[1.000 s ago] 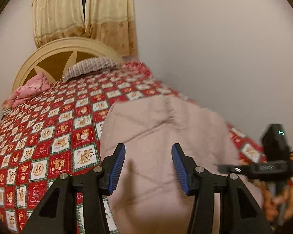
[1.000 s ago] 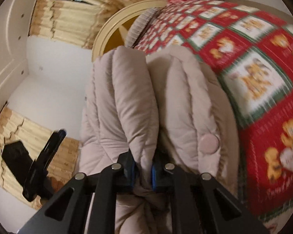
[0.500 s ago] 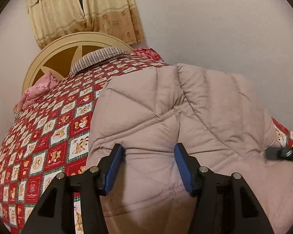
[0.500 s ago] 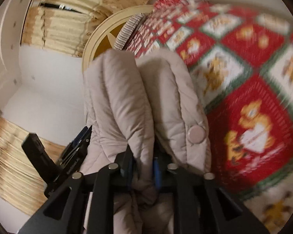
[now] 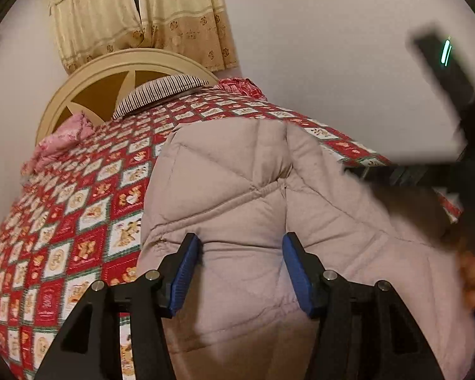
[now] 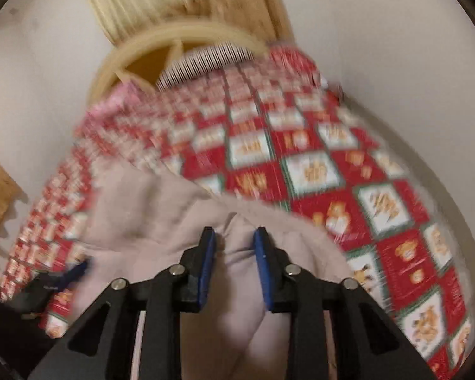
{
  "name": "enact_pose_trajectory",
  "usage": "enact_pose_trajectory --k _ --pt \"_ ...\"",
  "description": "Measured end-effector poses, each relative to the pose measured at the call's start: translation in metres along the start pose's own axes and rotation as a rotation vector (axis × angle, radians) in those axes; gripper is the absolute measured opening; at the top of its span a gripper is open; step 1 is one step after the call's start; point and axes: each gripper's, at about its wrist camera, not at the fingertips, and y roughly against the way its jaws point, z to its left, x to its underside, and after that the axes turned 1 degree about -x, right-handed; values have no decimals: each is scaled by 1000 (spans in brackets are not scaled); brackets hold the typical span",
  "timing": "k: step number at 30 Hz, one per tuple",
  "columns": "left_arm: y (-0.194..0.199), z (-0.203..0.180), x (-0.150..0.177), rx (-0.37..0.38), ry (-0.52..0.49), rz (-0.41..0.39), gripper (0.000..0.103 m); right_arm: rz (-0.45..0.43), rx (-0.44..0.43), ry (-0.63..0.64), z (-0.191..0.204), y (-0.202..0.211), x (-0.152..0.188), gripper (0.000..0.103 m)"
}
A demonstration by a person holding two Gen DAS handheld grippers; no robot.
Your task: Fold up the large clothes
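Observation:
A pale pink quilted puffer jacket lies folded on the bed's red patchwork bedspread. My left gripper hovers low over the jacket's near part, open, its blue pads wide apart with only flat fabric beneath them. In the right wrist view the same jacket bulges under my right gripper. Its jaws stand a little apart, a ridge of fabric sits behind the gap, and the pads do not press on it. That view is motion-blurred. The left gripper's blue tip shows at lower left there.
A cream arched headboard with a striped pillow and a pink pillow stands at the far end, yellow curtains above. Plain wall runs along the right. The right gripper's dark blurred body and a hand cross the right edge.
The right gripper let go of the jacket fold it pinched, swung upright and lifted away. The left gripper sank closer to the jacket, its jaws staying apart.

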Motion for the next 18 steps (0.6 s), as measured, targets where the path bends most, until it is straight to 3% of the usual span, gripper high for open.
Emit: enact_pose_trajectory --k 5,9,14,18 --pt "-7 -7 0 -15 -15 -13 56 7 -51 -110 -30 -26 31 22" --pt "-15 -7 1 -21 -2 -25 56 44 -68 -131 -37 -42 33 22" --pt "-34 0 1 5 51 -15 57 73 -22 -121 -31 -60 26 22" --pt "-41 -2 4 1 52 -25 58 61 -73 -165 -42 -65 26 21"
